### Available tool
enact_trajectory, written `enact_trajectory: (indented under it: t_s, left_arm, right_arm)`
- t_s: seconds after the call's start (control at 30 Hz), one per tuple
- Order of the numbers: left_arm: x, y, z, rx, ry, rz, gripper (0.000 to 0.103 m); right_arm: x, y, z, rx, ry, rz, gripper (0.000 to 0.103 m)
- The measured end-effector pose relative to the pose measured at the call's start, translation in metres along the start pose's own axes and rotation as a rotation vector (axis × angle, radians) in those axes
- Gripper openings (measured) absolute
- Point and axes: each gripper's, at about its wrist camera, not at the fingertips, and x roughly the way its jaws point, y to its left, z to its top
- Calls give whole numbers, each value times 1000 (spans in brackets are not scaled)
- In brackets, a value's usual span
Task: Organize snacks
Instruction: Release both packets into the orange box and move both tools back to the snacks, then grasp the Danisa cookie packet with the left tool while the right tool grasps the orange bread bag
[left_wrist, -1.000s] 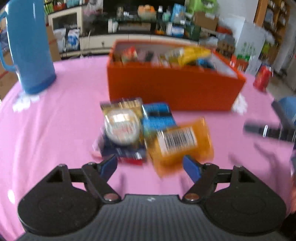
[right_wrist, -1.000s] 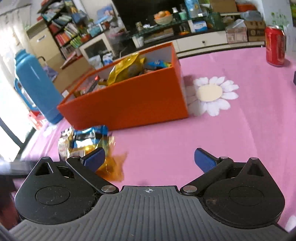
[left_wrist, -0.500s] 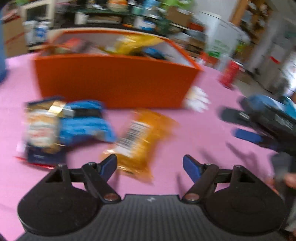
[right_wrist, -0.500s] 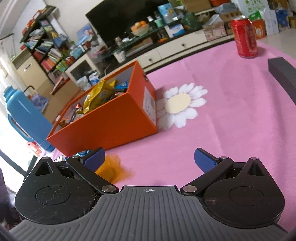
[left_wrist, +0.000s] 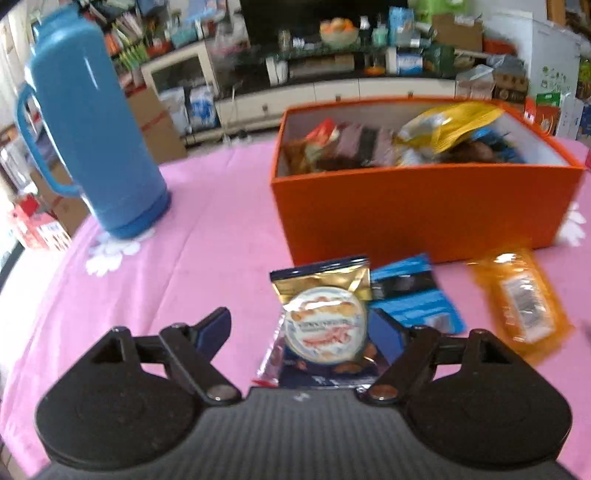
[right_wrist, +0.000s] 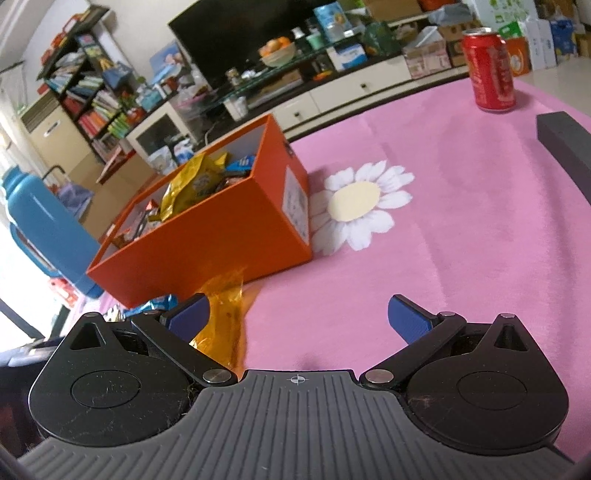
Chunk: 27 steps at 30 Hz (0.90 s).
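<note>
Three loose packets remain on the pink tablecloth (left_wrist: 207, 236), all lying just in front of the orange box (left_wrist: 424, 210), which already holds a heap of snacks and stands well to the right of the tall blue thermos (left_wrist: 92, 122). A red can (right_wrist: 491, 70) stands far off across the cloth in the right wrist view and looks to have no part in this. Of the three packets, the orange packet (left_wrist: 521, 302) lies furthest right, flat, its long axis running away from the camera toward the box; the blue packet (left_wrist: 413, 295) lies flat in the middle, and the gold-topped cookie packet (left_wrist: 325, 325) overlaps or touches it on the left. The left gripper (left_wrist: 303, 332) is spread wide and holds nothing, and the cookie packet sits between its fingers, nearer the right-hand one, long axis pointing forward toward the box, so closing there looks the natural next move. The right gripper (right_wrist: 299, 314) is likewise wide and empty, aimed mostly at bare cloth; the orange packet (right_wrist: 221, 317) lies at and behind its left finger, off to its left. By this reading the left hand is nearer the cookie packet, the right nearer the orange one.
</note>
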Motion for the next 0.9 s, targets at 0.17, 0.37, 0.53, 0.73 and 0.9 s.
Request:
enact_trajectory:
  t_s: [0.17,0.37,0.53,0.73,0.9]
  left_arm:
    - [15,6,5,-21,-12,-31,63]
    - [-13,2,-31,13,42,-119,57]
    - [-34,-2,-76,33,107,-156,57]
    - [-35,3,-84,13,85,-173,60]
    - [-34,9,-85,-29,86,-216,63]
  right_arm:
    - [8,5,-2,-23,19,-21,87]
    - [17,9,-4,-34,50,-20,87]
    - [24,26,-7,-102,69,-1,87]
    - [40,67,-12,-208,85,29,87]
    - [68,108,-12,-325,85,-66,86]
